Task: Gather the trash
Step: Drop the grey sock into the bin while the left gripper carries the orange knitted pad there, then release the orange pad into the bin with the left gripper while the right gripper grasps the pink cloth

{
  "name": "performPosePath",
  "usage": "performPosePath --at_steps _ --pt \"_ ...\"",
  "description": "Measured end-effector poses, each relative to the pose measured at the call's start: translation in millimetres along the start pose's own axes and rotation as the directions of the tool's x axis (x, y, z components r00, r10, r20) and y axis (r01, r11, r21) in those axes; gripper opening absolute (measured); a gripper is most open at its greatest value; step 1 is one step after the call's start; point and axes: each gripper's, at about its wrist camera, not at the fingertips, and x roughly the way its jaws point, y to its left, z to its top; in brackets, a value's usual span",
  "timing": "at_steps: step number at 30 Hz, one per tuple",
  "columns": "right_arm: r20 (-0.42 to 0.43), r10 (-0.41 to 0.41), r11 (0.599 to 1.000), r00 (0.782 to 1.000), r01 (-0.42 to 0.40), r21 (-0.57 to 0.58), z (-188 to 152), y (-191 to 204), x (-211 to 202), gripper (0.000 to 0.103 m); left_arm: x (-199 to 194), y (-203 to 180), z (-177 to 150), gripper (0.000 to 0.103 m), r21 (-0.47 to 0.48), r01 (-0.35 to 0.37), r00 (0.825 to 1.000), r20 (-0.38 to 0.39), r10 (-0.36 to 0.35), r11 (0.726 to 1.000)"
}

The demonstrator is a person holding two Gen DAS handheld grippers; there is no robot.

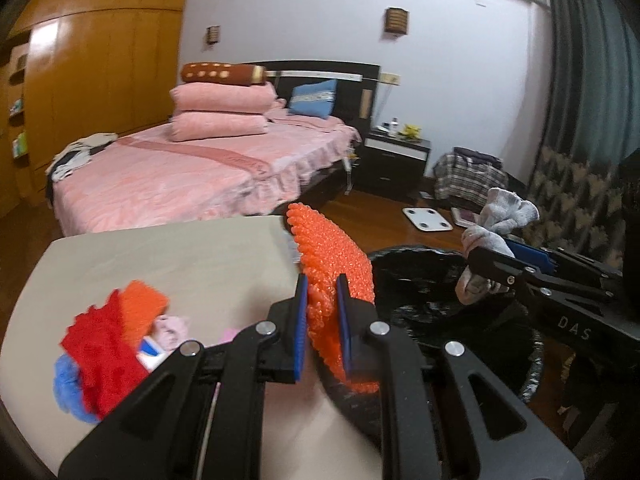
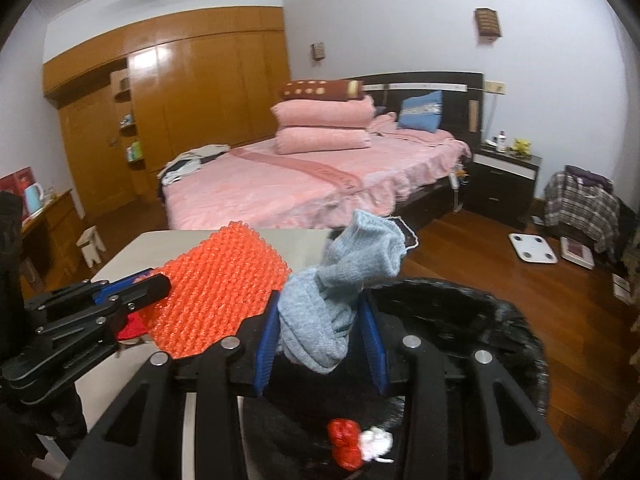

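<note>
My left gripper [image 1: 323, 292] is shut on an orange knobbly pad [image 1: 332, 256], held upright at the table's right edge, next to the black-lined trash bin [image 1: 420, 276]. My right gripper [image 2: 320, 320] is shut on a bunched grey sock [image 2: 344, 280], held over the bin [image 2: 460, 312]. In the left wrist view the right gripper [image 1: 492, 264] and its sock [image 1: 500, 216] hang above the bin's far side. In the right wrist view the left gripper [image 2: 148, 284] and the orange pad [image 2: 216, 292] are on the left. Red and white crumpled scraps [image 2: 356, 440] lie inside the bin.
On the beige table [image 1: 180, 256] lies a pile of red, orange and blue cloths [image 1: 108, 344]. Beyond are a pink bed [image 1: 192, 168], a black nightstand [image 1: 396, 156], a white scale [image 1: 427, 218] on the wooden floor and a plaid-covered chair [image 1: 468, 176].
</note>
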Motion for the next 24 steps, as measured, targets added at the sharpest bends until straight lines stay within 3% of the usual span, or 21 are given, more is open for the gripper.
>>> performPosePath --at_steps 12,15,17,19,24 --pt "-0.022 -0.121 0.992 0.992 0.122 0.039 -12 -51 -8 0.039 38 -49 3 0.013 0.046 0.119 0.993 -0.032 -0.118 0.992" --pt "-0.043 -0.147 0.988 0.988 0.148 0.038 -17 -57 -6 0.042 44 -53 0 0.026 0.047 0.143 0.989 -0.049 -0.141 0.989" --pt "-0.057 -0.159 0.986 0.986 0.161 0.039 -21 -62 -4 0.055 46 -50 -3 0.047 0.037 0.15 0.987 -0.056 -0.147 0.988" --pt "-0.064 -0.186 0.981 0.981 0.188 0.042 -23 -65 -3 0.071 44 -43 -6 0.052 0.029 0.136 0.989 -0.054 -0.134 0.99" --pt "-0.038 -0.199 0.978 0.979 0.201 0.046 -25 -61 -10 0.094 33 -21 -7 0.072 0.008 0.067 0.997 -0.031 -0.067 0.998"
